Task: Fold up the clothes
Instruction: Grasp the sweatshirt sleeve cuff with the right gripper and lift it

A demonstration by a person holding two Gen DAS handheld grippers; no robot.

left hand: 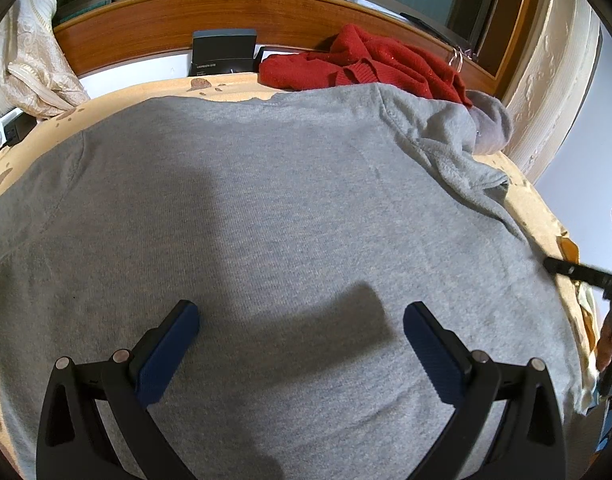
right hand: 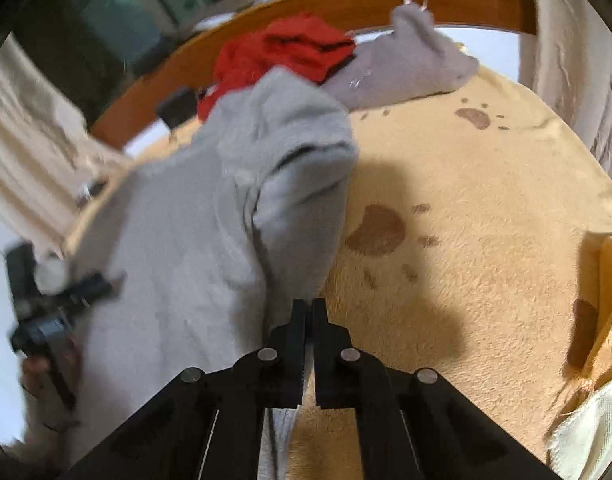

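Right wrist view: right gripper (right hand: pixel 309 306) fingers clenched on the grey sweatshirt (right hand: pixel 210 216) edge at 6 o'clock, likely mid-fold, needing carry-over toward 9 o'clock; left gripper (left hand: pixel 300 320) fingers released.

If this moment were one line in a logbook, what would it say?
step: folding grey sweatshirt | left claw: open, above it | right claw: shut on its edge | red sweater: behind, unfolded

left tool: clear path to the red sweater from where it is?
Probably yes. The left tool is open and holds nothing, hovering over the gray sweatshirt. The red sweater lies beyond the sweatshirt's far edge by the wooden headboard, with nothing standing between. It looks a long stretch, though.
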